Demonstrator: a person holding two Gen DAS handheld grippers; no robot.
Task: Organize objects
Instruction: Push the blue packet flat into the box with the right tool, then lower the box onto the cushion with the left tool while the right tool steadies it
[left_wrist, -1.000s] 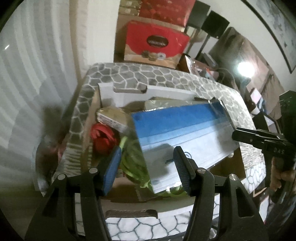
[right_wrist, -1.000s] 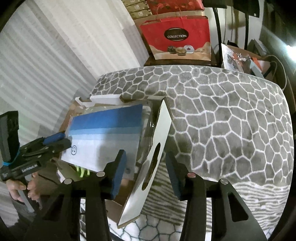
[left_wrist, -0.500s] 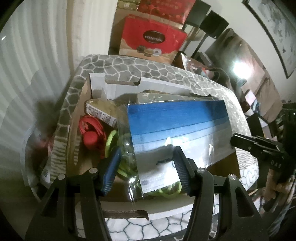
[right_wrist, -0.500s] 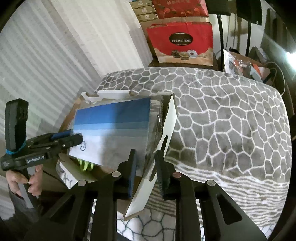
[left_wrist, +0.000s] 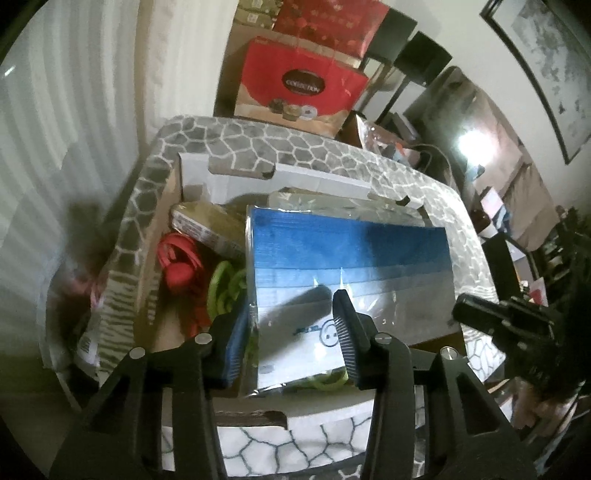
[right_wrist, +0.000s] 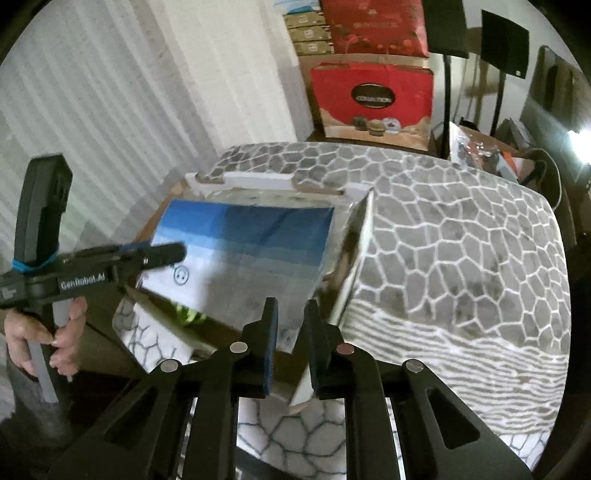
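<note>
Grip comes first: nearest us, the left gripper (left_wrist: 288, 308) straddles the near left corner of the packet (left_wrist: 347, 258), one finger lying over its clear wrap beside the printed logo, the other down along its left edge. Its jaws have just been closing with that corner between them, but we cannot tell whether the pads press yet. The right gripper (right_wrist: 292, 306) has also just been closing; its jaws stand almost together with the packet's near right corner in the narrow gap and the box's upright side flap (right_wrist: 356, 266) just beside the outer finger. We cannot tell whether it clamps the wrap, the flap, or both. The packet sits tilted across the top of the box (left_wrist: 236, 173), not down inside it. To do this step well, we judge that the two grips should hold the packet alone, leaving the flap free, and that the slick wrap calls for a firm, even hold at both corners. Beyond the left jaws, green rings (left_wrist: 221, 288), red headphones (left_wrist: 177, 266) and a brown pack (left_wrist: 210, 225) fill the box's left side, so the packet probably has to settle flat over them or slide along the right wall. Farther off, the blanket (right_wrist: 461, 240) lies bare.
</note>
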